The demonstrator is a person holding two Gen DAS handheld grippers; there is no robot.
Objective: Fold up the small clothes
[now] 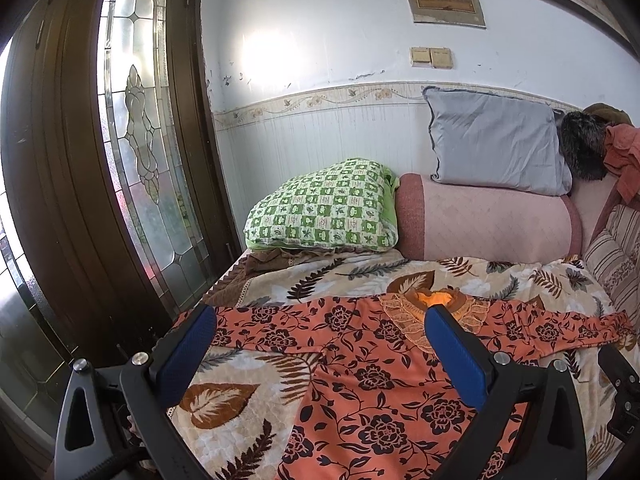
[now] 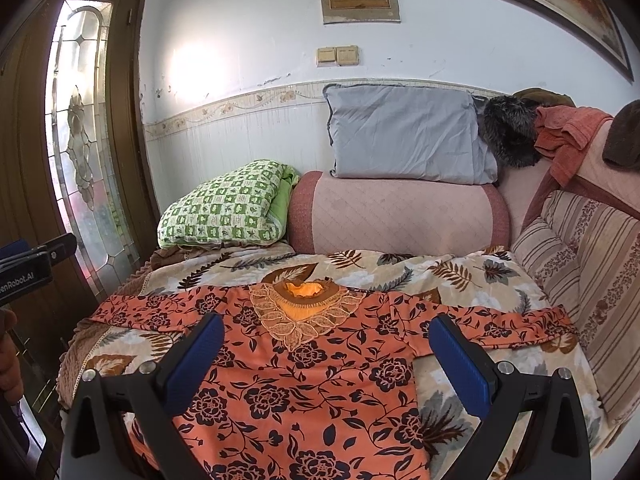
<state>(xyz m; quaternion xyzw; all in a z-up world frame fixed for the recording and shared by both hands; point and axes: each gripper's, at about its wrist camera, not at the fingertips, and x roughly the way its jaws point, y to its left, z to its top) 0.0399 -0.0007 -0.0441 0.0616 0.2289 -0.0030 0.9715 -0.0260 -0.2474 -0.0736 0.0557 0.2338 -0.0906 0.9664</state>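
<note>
an orange floral blouse (image 2: 304, 376) is lying flat and face up on a leaf-print bedspread (image 2: 476, 276), its lace-trimmed neckline (image 2: 302, 316) pointing toward the wall and both sleeves spreading out to the sides. one sleeve (image 2: 516, 324) is reaching toward a striped cushion (image 2: 592, 280); the other sleeve (image 1: 264, 320) is running toward the bed edge by the door.

the right gripper (image 2: 326, 328) is hovering over the blouse's body just below the neckline, its blue fingers (image 2: 460, 364) standing wide apart and gripping nothing. the left gripper (image 1: 320, 320) is hanging over the blouse nearer the door side, its blue pads (image 1: 184, 352) likewise spreading wide with nothing between them.

beyond the blouse, a pink bolster (image 2: 400, 212) is lying across the head of the bed, a grey pillow (image 2: 404, 136) is resting on top of it, and a green checked pillow (image 2: 224, 208) is sitting just beside it. a wooden door with a leaded glass panel (image 1: 136, 120) is standing beside the bed.
</note>
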